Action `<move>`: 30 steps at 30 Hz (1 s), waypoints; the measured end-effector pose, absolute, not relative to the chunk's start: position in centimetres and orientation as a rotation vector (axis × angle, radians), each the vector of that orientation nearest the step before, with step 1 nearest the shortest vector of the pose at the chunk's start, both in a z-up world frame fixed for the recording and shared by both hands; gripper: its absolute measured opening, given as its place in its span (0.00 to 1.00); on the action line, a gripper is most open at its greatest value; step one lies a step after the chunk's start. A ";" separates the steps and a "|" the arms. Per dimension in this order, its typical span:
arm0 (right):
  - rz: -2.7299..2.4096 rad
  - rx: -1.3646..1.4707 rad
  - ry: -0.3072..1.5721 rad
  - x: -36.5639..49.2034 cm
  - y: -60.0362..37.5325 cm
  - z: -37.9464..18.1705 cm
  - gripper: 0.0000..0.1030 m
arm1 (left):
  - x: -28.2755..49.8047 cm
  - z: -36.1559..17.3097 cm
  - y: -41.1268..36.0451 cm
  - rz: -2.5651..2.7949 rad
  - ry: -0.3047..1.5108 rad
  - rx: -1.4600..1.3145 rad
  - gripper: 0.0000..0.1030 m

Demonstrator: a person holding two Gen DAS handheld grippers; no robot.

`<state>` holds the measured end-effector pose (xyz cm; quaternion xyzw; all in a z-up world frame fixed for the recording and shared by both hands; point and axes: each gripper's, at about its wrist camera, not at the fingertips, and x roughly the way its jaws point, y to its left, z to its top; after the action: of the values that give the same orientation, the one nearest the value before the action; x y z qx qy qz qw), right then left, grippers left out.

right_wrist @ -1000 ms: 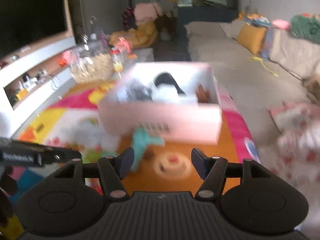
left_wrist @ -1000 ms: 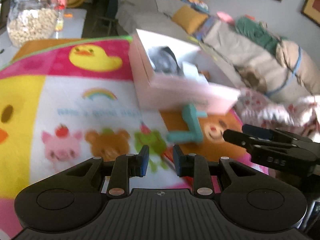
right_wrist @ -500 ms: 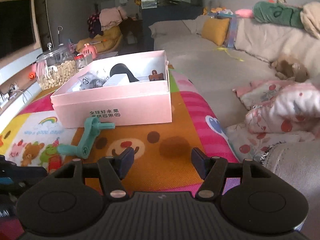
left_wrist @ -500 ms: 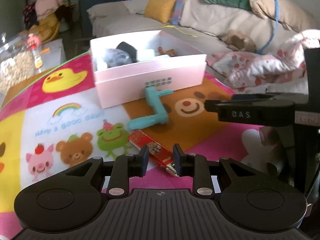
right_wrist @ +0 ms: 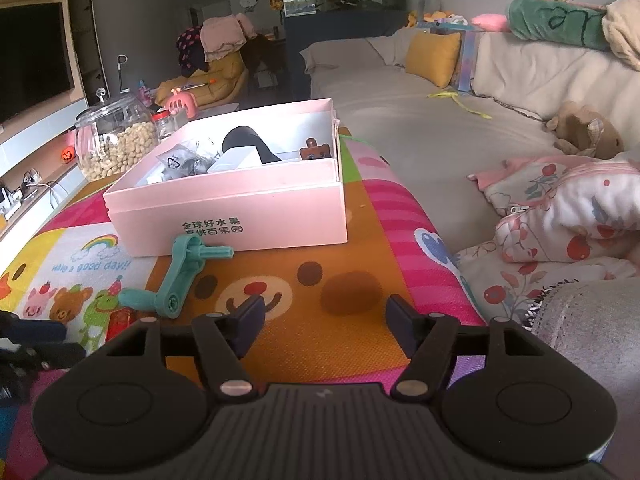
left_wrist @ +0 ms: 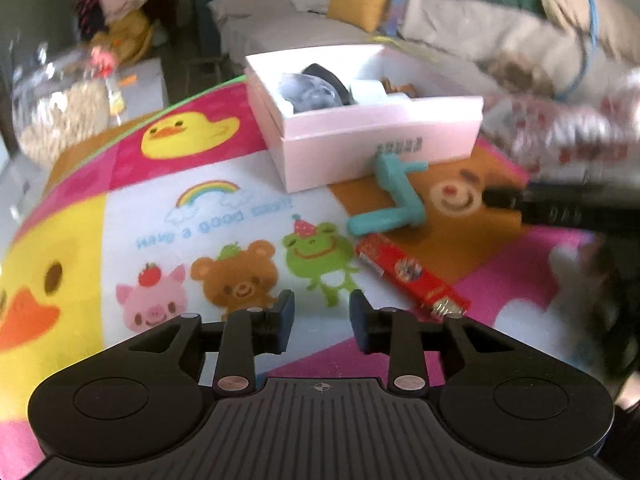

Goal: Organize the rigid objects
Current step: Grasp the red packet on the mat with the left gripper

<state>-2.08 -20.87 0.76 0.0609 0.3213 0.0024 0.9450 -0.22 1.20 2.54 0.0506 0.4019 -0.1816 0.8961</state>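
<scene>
A pink open box (left_wrist: 384, 146) (right_wrist: 240, 216) sits on a cartoon play mat and holds a black object, a white block and a bagged item. A teal crank handle (left_wrist: 396, 196) (right_wrist: 180, 276) lies in front of it. A red flat packet (left_wrist: 408, 276) (right_wrist: 120, 320) lies nearer, just right of my left gripper (left_wrist: 322, 320), which is open and empty above the mat. My right gripper (right_wrist: 324, 320) is open and empty over the orange bear patch, right of the crank.
A glass jar of nuts (right_wrist: 116, 144) (left_wrist: 60, 112) stands behind the mat at left. A sofa (right_wrist: 420, 120) with a yellow cushion and a flowered blanket (right_wrist: 560, 216) lies to the right. The mat's edge (right_wrist: 420, 216) meets the sofa.
The left gripper has swung left and pulled back a little, so the red packet now lies to its right. The right gripper has moved slightly closer to the box. Both stay open.
</scene>
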 end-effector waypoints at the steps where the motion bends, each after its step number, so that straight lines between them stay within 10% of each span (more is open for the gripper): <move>1: 0.007 0.124 0.657 -2.0 -20.9 0.7 0.67 | -0.2 2.8 1.4 -0.411 0.840 0.044 0.32; 15: 0.013 0.128 0.665 -1.8 -20.8 0.5 0.69 | -3.9 1.9 -6.8 -0.572 0.665 0.425 0.34; 30: 0.016 0.120 0.673 -1.7 -20.8 0.5 0.71 | -0.7 1.8 1.3 -0.338 0.749 0.278 0.34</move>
<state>-1.68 -20.77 0.51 0.0589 0.3299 0.0079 0.9421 -0.74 1.31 1.78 0.1346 0.3628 -0.1639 0.9074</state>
